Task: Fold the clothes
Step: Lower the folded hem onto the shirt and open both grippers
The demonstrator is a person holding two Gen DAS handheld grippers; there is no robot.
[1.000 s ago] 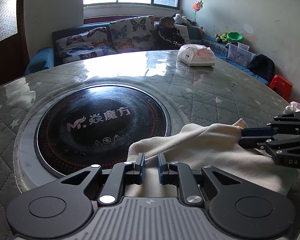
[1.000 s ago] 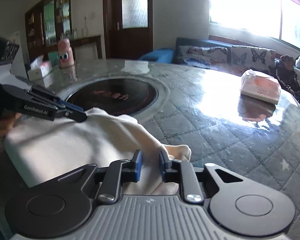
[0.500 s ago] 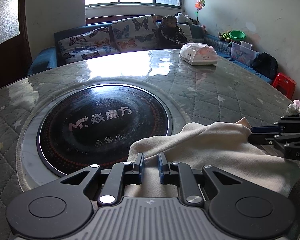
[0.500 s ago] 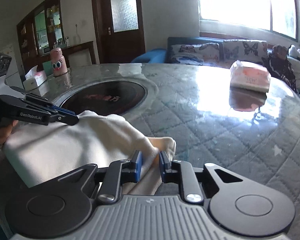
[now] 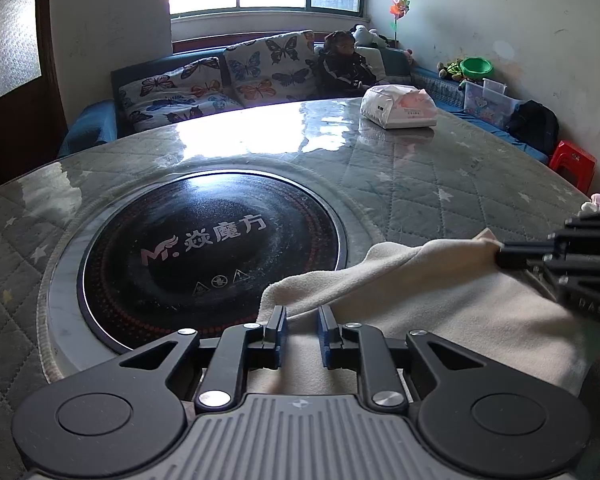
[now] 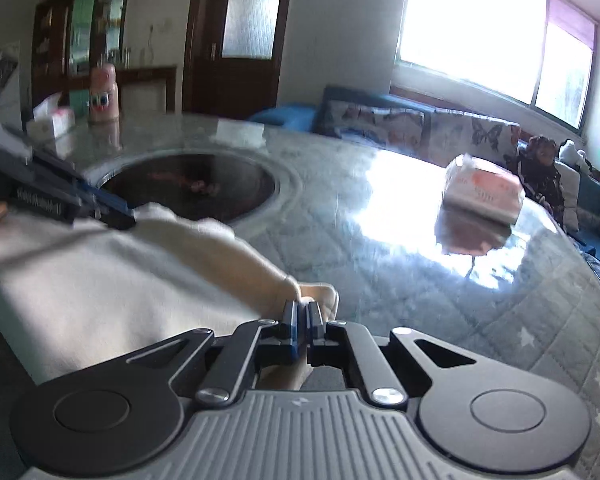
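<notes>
Garment (image 5: 440,304) lies lengthwise between right gripper (image 6: 302,320) and left gripper (image 5: 302,334).

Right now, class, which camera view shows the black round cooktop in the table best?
The left wrist view: the cooktop lies whole and sharp, its lettering readable. The right wrist view shows it farther off, blurred, with the cream cloth covering its near edge.

Showing "M. 焱魔方" in pale letters on the black cooktop disc (image 5: 212,256) ahead-left of the left tool (image 5: 302,326); showing "DAS" on the right tool (image 5: 500,254).
</notes>
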